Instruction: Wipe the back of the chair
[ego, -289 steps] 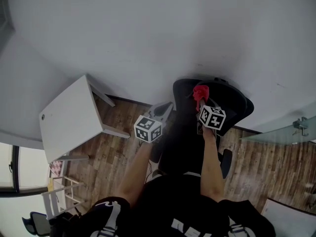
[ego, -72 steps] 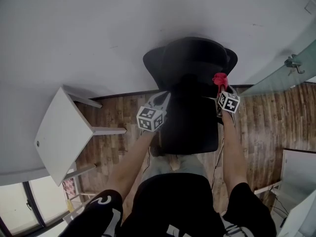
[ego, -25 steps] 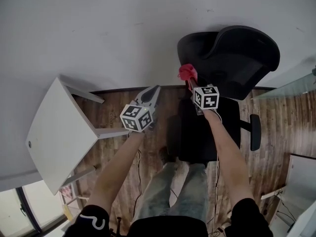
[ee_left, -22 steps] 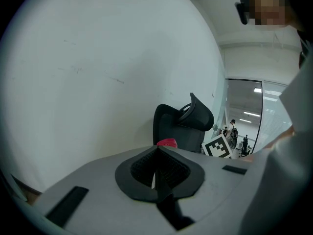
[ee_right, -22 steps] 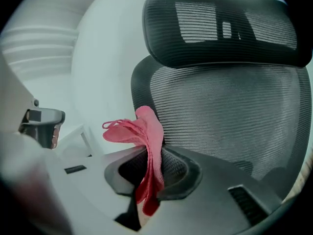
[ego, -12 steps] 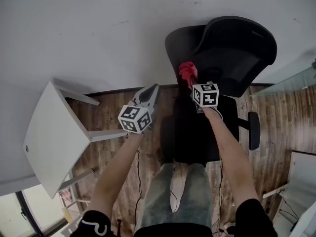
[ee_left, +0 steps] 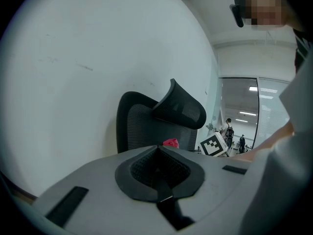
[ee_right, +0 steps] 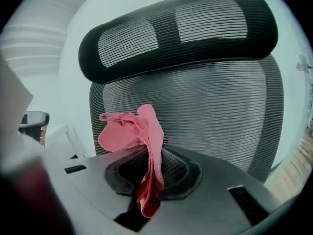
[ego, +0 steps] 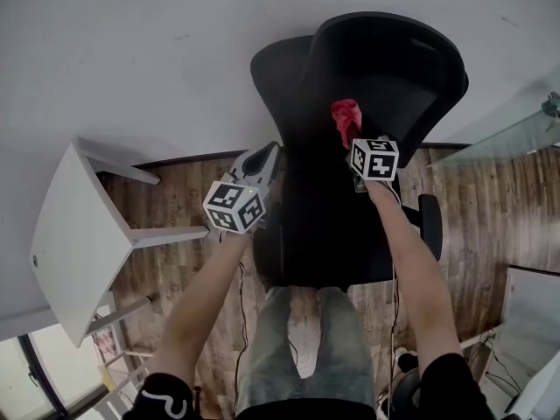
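Firmly clamped, the right gripper has its two jaws pressed onto a crumpled pink cloth. The cloth's upper part bunches above the jaws and a narrow tail hangs down between them. Directly behind the cloth in the right gripper view stands the grey-black ribbed mesh back of a black mesh office chair, with its curved mesh headrest above. The cloth sits close in front of the mesh at about mid-height, but whether it touches the mesh cannot be told. From the head view the same cloth shows against the chair's back, just ahead of the right gripper and its marker cube.

The left gripper has its jaws pressed together with nothing between them. It is held just beside the chair's left edge, over the brown wooden plank floor, and points toward the plain white wall. Its view takes in the chair from the side, the pink cloth and the other gripper's cube.

Farther out, a white rectangular table stands well to the left. A glass panel lies at the right edge.
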A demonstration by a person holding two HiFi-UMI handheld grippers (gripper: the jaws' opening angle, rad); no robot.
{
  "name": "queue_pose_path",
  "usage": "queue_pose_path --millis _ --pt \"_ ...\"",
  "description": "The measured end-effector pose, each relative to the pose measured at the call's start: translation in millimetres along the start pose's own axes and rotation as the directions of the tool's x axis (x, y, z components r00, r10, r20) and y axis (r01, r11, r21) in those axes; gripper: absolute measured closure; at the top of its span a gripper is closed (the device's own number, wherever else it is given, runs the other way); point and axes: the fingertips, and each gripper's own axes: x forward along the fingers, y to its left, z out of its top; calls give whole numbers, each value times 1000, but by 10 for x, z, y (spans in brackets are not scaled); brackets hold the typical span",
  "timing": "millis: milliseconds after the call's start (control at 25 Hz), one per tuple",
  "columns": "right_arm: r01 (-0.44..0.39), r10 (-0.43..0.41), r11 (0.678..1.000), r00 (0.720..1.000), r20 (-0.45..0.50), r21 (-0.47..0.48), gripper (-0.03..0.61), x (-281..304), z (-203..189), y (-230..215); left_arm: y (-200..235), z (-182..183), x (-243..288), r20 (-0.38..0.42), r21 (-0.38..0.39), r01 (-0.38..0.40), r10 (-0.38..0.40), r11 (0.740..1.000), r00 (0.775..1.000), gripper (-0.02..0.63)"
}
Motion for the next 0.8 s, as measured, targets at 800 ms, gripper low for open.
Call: queue_pose_path --millis 800 --pt "196 -196 974 981 -10 117 508 -875 -206 -2228 -1229 -125 837 -25 52 48 -47 997 999 589"
